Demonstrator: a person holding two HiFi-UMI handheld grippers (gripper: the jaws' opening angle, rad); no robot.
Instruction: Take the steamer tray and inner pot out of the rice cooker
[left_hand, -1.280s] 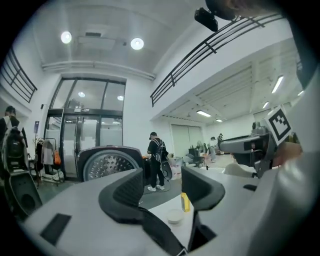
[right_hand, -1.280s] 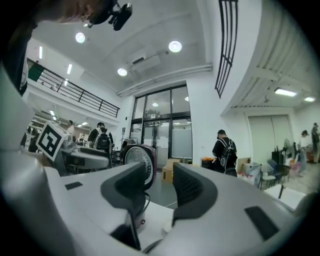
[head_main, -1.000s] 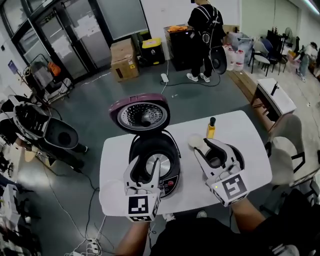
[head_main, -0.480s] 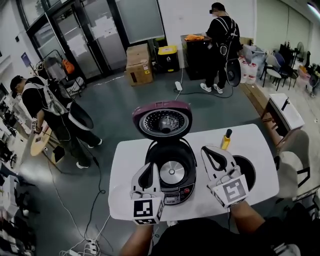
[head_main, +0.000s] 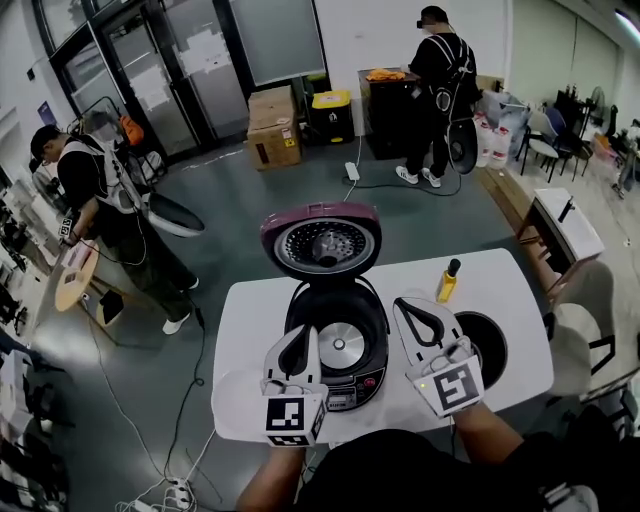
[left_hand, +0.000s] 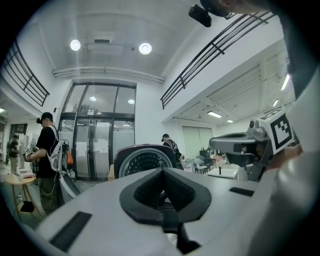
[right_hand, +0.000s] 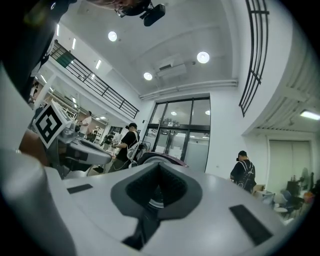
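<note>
As the left gripper (head_main: 303, 338) and right gripper (head_main: 416, 308) were closed on nothing, with the inner pot (head_main: 488, 350) set beside the rice cooker (head_main: 372, 335), a clear withdrawal was advised.

Open rice cooker (head_main: 335, 345) stands on white table (head_main: 250, 330) near a yellow bottle (head_main: 447, 283).

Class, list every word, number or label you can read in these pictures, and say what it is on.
None can be read.
Rice cooker, front panel: print too small.
Cardboard box, label: blurred.
Sheets on the glass doors: too small.
</note>
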